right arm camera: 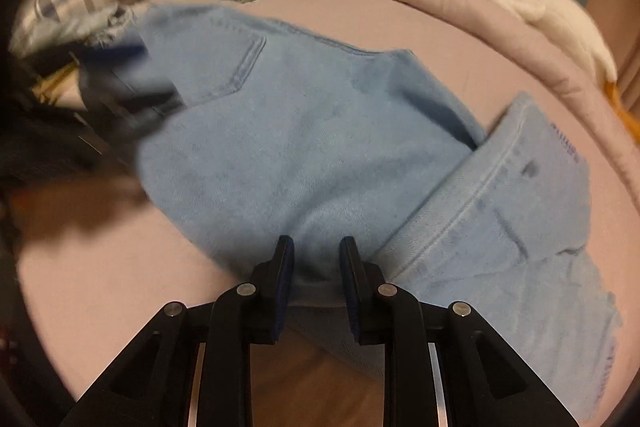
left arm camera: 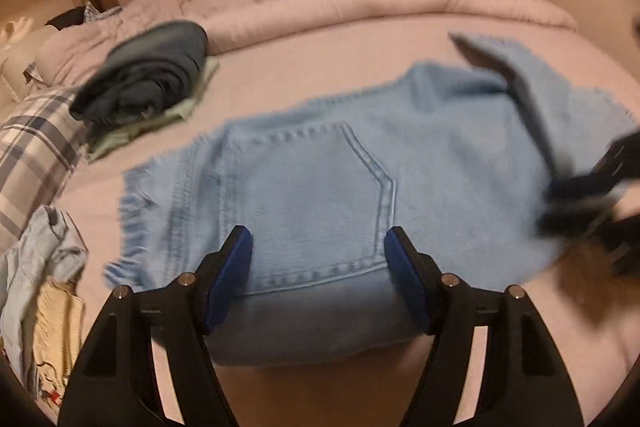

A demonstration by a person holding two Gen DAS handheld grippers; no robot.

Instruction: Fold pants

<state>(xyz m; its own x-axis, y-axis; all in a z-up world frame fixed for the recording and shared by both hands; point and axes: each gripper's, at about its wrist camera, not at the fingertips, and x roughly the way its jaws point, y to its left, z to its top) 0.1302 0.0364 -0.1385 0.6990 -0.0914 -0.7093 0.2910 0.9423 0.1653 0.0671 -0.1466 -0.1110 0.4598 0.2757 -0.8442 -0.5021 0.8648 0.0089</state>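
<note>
The left tongs (left arm camera: 319, 247) stood wide apart over the folded edge of the pale blue pants (left arm camera: 340, 167) on the bed (left arm camera: 300, 59), gripping nothing. The right tongs (right arm camera: 316, 259) were nearly closed — pinching a fold. Writing on the waistband was unreadable. Beyond the pants lay dark folded clothes (left arm camera: 148, 71).

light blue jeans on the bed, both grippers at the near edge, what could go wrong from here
1. The right gripper looks only part closed over the folded edge of the light blue jeans, so the denim may slip out if lifted.
2. The left gripper is wide open and holds nothing; a one-sided pull could skew the fold.
3. The frayed hems lie near a clothes pile and could drag into it.
</note>
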